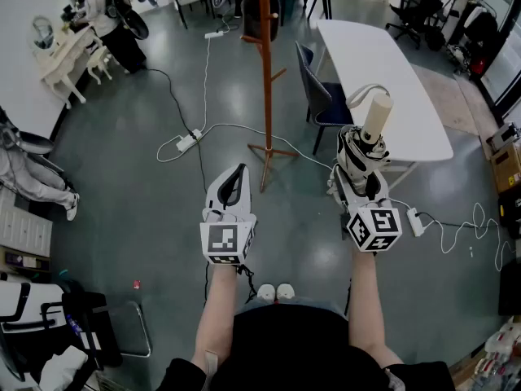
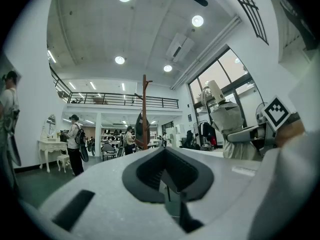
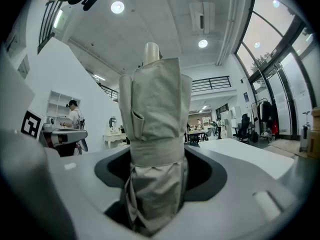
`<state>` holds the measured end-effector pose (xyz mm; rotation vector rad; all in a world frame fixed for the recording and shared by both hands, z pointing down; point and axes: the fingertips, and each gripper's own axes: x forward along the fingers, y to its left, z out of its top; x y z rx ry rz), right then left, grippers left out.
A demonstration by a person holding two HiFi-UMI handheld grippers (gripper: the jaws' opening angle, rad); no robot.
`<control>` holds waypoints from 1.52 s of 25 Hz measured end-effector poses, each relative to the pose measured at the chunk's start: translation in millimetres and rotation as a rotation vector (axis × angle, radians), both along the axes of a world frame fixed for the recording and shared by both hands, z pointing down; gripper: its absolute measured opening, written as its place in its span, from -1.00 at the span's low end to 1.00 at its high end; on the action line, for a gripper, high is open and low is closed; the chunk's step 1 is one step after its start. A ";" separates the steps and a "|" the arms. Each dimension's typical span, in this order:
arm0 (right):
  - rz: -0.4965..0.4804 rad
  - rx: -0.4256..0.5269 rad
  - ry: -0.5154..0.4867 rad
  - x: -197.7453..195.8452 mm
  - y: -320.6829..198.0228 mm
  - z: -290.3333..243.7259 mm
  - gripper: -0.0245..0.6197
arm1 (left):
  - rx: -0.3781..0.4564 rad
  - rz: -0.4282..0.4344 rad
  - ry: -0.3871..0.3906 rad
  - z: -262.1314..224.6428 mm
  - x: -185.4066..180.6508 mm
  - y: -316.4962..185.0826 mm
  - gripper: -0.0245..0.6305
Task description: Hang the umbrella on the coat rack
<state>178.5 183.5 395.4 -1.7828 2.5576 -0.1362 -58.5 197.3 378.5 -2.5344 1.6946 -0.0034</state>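
**Head view: umbrella held, rack well ahead**

Shows the umbrella [image 1: 356, 155] folded, strapped and upright in the right claw [image 1: 356, 184], with the cream handle [image 1: 377, 116] on top and a pale loop [image 1: 364, 93] arching off it. Matches the right gripper view: spread wide yet pressed onto the bunched cloth just below the strap, not onto anything rigid.

Looks light, but soft where gripped. Cloth likely to give and creep over the shaft, so worth keeping a firm squeeze and an upright carry. Probably best hung by the loop or the handle, both clear above the hold now. No need to regrip lower.

Leaves the left claw [image 1: 235, 176] with tips together on nothing, level, beside the right one and apart from it. Could steady or spread the loop at the peg.

Places the rack [image 1: 265, 72], a wooden pole with angled pegs, well apart on the floor [image 1: 138, 218] ahead, roughly between the two claws. Hides its top pegs at the upper edge.

Puts a white bench [image 1: 391, 63] and a dark chair [image 1: 319, 96] just behind the umbrella, and cables [image 1: 203, 96] across the floor near the rack's foot: a possible trip risk on the approach.
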 end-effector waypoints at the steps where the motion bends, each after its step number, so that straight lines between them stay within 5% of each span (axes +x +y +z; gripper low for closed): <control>1: -0.002 0.000 0.000 0.0 0.1 0.3 0.00 | 0.000 0.000 -0.001 0.5 0.4 0.2 -0.91; 19: -0.056 0.009 -0.055 -5.8 5.6 -4.9 0.02 | -0.009 0.004 -0.003 2.0 -0.5 2.5 -0.91; 27: -0.140 -0.004 0.039 -14.5 -1.4 -6.5 0.03 | -0.014 0.008 -0.003 7.6 -16.1 0.9 -0.91; 38: -0.072 -0.041 -0.001 -24.3 -7.1 11.2 0.03 | -0.016 0.016 -0.004 13.4 -44.8 -9.7 -0.91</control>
